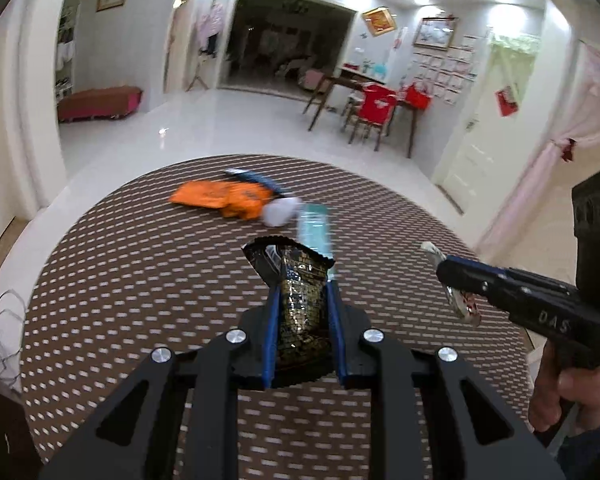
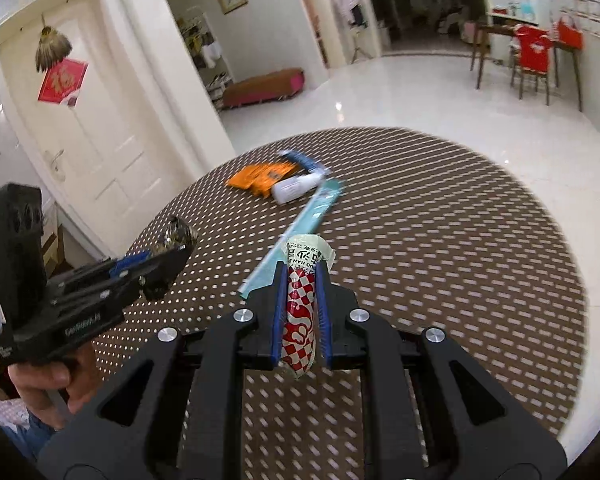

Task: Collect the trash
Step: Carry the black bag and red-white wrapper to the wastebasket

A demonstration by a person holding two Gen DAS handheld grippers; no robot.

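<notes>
My left gripper [image 1: 302, 292] is shut on a black and gold wrapper [image 1: 300, 312], held above the round brown table [image 1: 120, 280]. My right gripper [image 2: 300, 276] is shut on a red and white checked wrapper [image 2: 300, 320], also above the table [image 2: 460, 260]. Each gripper shows in the other's view, the right one [image 1: 444, 264] at the right edge and the left one [image 2: 176, 240] at the left. Further off on the table lie orange wrappers [image 1: 224, 198] [image 2: 262, 176], a white bottle [image 1: 280, 210] [image 2: 296, 188], a teal strip [image 1: 314, 228] [image 2: 312, 212] and a blue wrapper [image 1: 256, 180] [image 2: 304, 160].
The table has a dotted brown cover and stands on a glossy white floor. A dining table with red-covered chairs [image 1: 376, 108] stands far right. A red bench [image 1: 100, 102] sits at the far left wall. A white door [image 2: 72, 128] is close on the left.
</notes>
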